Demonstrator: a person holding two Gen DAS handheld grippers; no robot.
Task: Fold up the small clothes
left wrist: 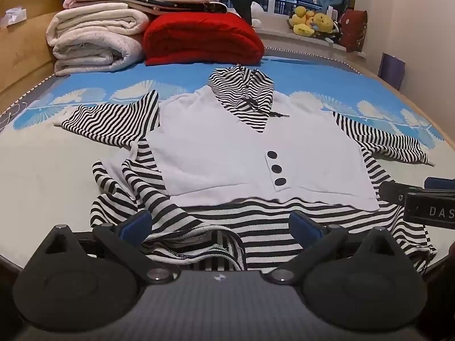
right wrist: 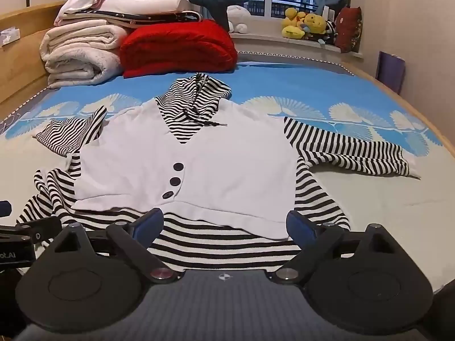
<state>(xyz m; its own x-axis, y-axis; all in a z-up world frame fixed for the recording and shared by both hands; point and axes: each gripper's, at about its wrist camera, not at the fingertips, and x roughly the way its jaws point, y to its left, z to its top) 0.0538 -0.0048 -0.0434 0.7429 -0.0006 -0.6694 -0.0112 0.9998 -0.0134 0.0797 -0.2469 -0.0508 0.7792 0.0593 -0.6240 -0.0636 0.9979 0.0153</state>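
A bedroom with a window at the far end holds a bed (left wrist: 34, 176) covered in a blue and cream sheet. Folded blankets (left wrist: 93, 39) and a red blanket (left wrist: 199, 39) are stacked at its far left corner, with soft toys (left wrist: 311, 22) on the sill behind.

The hooded top (left wrist: 227, 153), white at the front with black-and-white striped sleeves, hood and hem, lies face up in the middle of the bed, hood toward the far edge and hem at the near edge. Its sleeves spread toward the left and right edges. The left side of the hem is bunched and partly turned over.

The left gripper (left wrist: 220, 226) sits at the rumpled left part of the hem, fingers spread wide and holding nothing. The right gripper (right wrist: 224, 223) is at the right part of the hem, also spread wide and empty.

The risks lie mostly in the cloth. If the fingers close on only the top layer, the back layer would likely stay behind and the fold would come out skewed. The bunched hem could carry creases into the fold. The loose drawstring (left wrist: 273, 113) may drag out of place.

The very bottom edge of the hem is hidden under both grippers, so whether the pads touch the cloth is hard to tell.
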